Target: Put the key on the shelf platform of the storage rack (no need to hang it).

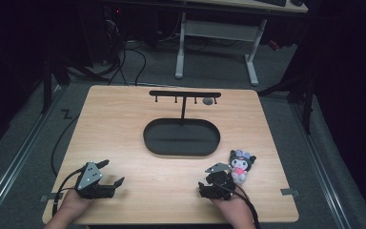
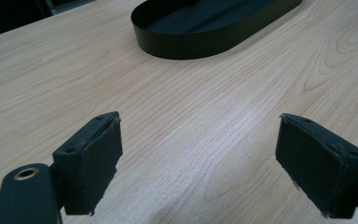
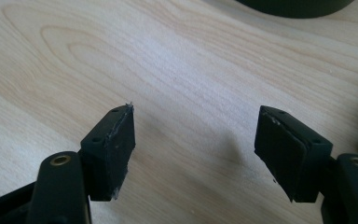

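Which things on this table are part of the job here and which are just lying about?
Likely in the job:
plush toy, beside the right gripper
black tray
hook stand rising from the tray

Just about:
left gripper, open over bare table
desk frame on the floor behind

Small plush doll (image 1: 241,164) (black ears, pink front) lies face-up near table's right edge
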`<state>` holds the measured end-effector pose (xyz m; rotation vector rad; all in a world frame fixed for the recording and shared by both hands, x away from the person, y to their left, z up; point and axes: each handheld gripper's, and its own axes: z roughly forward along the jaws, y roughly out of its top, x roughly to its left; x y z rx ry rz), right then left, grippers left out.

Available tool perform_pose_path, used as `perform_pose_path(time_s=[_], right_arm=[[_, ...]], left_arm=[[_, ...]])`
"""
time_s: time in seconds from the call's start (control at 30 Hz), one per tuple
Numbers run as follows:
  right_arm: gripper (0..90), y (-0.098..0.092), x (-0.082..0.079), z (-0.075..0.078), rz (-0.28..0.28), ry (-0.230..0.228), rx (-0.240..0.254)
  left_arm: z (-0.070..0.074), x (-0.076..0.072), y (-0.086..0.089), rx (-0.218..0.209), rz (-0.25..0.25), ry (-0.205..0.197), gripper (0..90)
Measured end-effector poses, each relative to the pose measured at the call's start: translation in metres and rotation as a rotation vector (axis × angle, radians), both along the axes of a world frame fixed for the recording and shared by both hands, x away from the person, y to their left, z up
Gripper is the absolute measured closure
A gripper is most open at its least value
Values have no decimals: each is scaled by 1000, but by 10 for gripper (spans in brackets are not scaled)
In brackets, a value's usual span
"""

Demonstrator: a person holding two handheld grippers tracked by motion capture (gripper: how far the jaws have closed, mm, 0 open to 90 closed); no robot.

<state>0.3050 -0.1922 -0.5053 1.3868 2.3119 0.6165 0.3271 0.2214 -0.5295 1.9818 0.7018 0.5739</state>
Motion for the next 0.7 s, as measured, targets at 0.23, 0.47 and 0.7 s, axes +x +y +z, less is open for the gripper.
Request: perform_pose_path(time_s=[0.23, 0.47, 0.7], right_arm=[[294, -4, 3, 8, -11, 66, -8], [293, -5, 6, 17, 18, 136, -22], [293, -7, 9, 27, 34, 196, -54]], left_arm=[[0, -1, 0, 4, -3, -4, 155], [0, 0, 0, 4, -3, -2, 155], [0, 0, 0, 4, -3, -2, 155]])
